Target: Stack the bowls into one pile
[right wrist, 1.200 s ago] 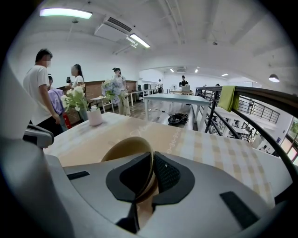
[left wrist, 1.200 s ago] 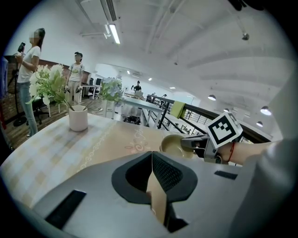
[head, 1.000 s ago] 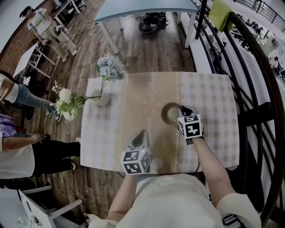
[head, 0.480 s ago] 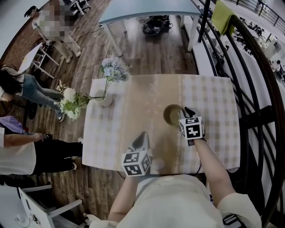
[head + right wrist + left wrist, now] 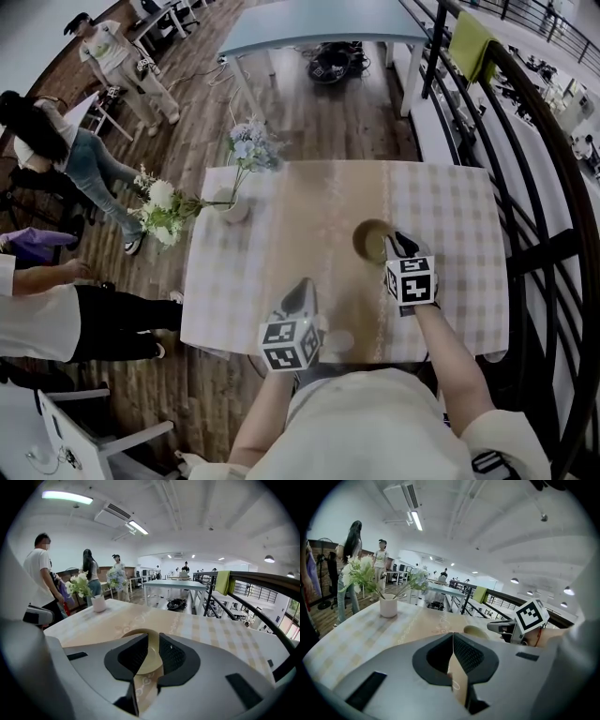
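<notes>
The jaws of our right gripper (image 5: pixel 395 241) have just been opening, freeing the bowl (image 5: pixel 371 241) at centre right; we judge it placed; our left gripper (image 5: pixel 301 288), lower centre, is clenched on nothing.

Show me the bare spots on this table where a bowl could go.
Free: the checked cloth along the table's right edge; the plain beige strip between the vase and the bowl; the checked patch nearer than the vase. Crowded: the near edge around the left gripper.
</notes>
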